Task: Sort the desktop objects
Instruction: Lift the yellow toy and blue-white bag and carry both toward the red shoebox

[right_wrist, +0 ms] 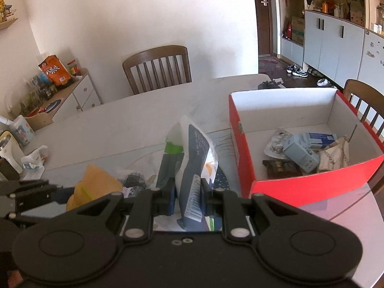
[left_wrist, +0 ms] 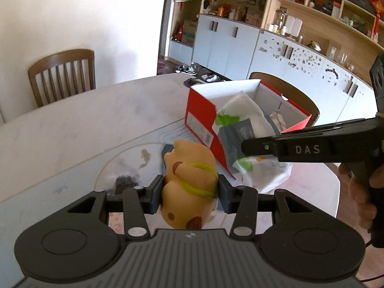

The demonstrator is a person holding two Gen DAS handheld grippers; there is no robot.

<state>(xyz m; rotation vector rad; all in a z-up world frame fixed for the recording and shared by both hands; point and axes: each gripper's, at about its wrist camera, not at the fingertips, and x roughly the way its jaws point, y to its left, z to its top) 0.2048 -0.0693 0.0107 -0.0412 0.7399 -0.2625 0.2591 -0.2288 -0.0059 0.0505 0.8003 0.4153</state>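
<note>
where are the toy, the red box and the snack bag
toy (left_wrist: 189,180), left wrist view, on its orange belly
red box (right_wrist: 240,141), right wrist view, on its red left wall
snack bag (right_wrist: 194,158), right wrist view, on its dark printed face

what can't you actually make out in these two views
- Toy's face: in the left wrist view the tan squishy toy in the left hand-held gripper shows only its back.
- Snack bag print: too small and blurred in the right wrist view; the right hand-held gripper covers its lower part.
- Red box contents: the bag blocks most of them in the left wrist view.
- Dark clutter on the table: hidden behind both hand-held grippers.
</note>
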